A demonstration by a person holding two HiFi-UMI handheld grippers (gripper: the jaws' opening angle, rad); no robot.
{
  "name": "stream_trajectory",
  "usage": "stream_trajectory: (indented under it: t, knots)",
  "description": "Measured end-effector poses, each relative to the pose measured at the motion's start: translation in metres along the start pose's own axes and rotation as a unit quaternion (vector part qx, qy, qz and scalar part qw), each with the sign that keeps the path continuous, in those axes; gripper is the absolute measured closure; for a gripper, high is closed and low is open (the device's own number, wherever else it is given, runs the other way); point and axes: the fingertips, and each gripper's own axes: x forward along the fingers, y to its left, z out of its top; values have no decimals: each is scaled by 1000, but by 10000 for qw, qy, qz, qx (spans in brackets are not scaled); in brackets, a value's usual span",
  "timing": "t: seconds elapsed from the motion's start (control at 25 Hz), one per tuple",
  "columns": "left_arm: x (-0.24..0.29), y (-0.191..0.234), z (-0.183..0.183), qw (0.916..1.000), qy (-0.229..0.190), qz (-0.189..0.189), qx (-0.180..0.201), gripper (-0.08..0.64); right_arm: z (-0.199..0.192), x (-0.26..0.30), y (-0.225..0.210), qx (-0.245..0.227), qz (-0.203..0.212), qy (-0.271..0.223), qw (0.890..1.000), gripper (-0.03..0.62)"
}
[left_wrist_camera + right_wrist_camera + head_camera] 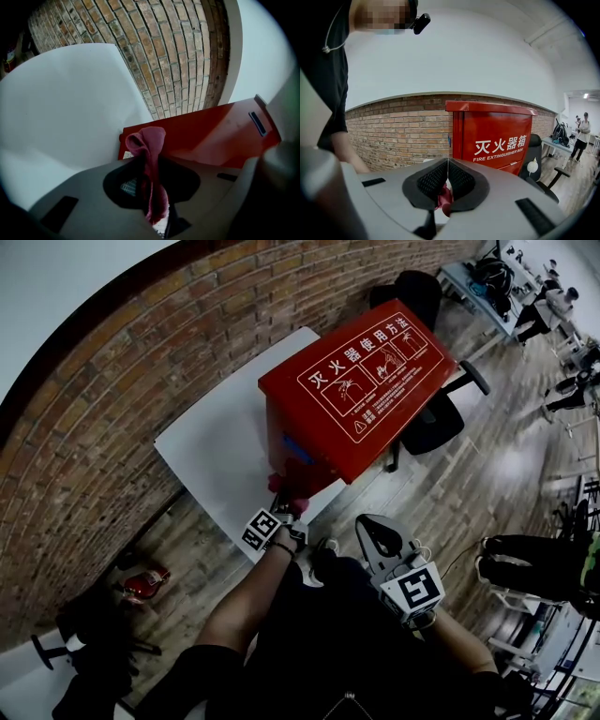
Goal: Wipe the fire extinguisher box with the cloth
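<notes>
The red fire extinguisher box [361, 395] stands on the white table [211, 451], its lid printed with white diagrams. My left gripper [284, 512] is at the box's near lower corner, shut on a dark pink cloth [286, 487]. In the left gripper view the cloth [149, 159] sticks up from between the jaws, in front of the box's red side [211, 133]. My right gripper [373, 529] hangs lower, off the table edge, jaws shut with nothing held. In the right gripper view its pads [459, 180] meet before the box front [497, 138], and a bit of cloth [444, 199] shows behind them.
A brick wall [112, 381] runs behind the table. A black office chair [436, 418] stands right of the box on the wood floor. A red object [145, 582] lies on the floor at left. Desks and people [553, 306] are at the far right.
</notes>
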Motion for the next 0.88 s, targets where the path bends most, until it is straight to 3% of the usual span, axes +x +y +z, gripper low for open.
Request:
stream_trajectory:
  t: [0.88]
  knots:
    - [-26, -68, 11, 9937, 23, -757, -828, 434, 5, 9, -2, 74, 25, 10, 10000, 572]
